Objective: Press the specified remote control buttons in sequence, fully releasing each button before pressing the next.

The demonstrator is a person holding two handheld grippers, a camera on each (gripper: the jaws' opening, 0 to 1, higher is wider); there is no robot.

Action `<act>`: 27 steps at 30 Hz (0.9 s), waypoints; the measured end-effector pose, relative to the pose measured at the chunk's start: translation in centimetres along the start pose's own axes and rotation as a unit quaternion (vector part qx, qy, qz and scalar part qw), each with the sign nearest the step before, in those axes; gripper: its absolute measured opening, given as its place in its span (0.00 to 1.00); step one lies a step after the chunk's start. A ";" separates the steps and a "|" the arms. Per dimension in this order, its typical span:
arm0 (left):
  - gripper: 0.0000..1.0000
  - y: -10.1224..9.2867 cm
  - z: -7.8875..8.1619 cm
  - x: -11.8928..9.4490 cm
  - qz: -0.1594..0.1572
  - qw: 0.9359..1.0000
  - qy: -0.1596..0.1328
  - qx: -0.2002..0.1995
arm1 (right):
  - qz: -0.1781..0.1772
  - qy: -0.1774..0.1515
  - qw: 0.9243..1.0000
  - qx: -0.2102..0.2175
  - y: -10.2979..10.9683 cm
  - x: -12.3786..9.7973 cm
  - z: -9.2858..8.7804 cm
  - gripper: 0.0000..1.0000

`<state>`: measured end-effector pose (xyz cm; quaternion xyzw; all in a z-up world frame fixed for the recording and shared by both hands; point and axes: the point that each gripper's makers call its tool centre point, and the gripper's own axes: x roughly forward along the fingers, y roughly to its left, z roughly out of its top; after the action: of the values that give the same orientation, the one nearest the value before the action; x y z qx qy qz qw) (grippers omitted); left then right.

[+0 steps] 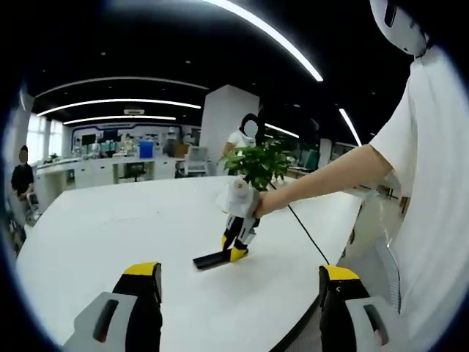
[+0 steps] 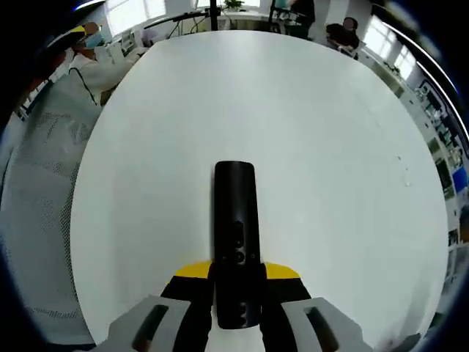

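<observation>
A black remote control (image 2: 235,220) lies flat on the white table (image 2: 308,132), its buttons facing up. My right gripper (image 2: 237,275) is shut on the remote's near end, one yellow-tipped jaw against each side. In the left gripper view that same right gripper (image 1: 236,253) points down onto the right end of the remote (image 1: 212,259), held by a person's hand. My left gripper (image 1: 238,282) hovers over the table's near part, open and wide, with nothing between its jaws.
A potted green plant (image 1: 258,163) stands behind the right gripper. A thin dark cable (image 1: 308,236) runs across the table toward its right edge. The person in white (image 1: 432,183) stands at that edge. Other people sit beyond the table's far side.
</observation>
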<state>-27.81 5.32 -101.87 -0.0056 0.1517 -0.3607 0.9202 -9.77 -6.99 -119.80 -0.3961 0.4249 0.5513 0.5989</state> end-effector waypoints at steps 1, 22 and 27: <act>0.92 -0.1 -0.1 0.0 0.000 1.000 0.001 -0.001 | 0.002 0.001 1.000 -0.004 -0.1 0.0 0.0 0.21; 0.91 0.1 -0.6 -0.9 0.018 0.999 -0.007 -0.027 | -0.040 -0.139 0.967 0.211 -3.5 -0.9 1.6 0.45; 0.91 0.2 -0.5 -0.7 0.017 0.999 -0.010 -0.029 | -0.044 -0.227 0.919 0.321 -4.3 -1.9 2.0 0.54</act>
<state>-28.28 5.95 -102.19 -0.0335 0.1528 -0.3400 0.9273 -5.43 -6.03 -117.33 -0.0654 0.4140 0.4333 0.7978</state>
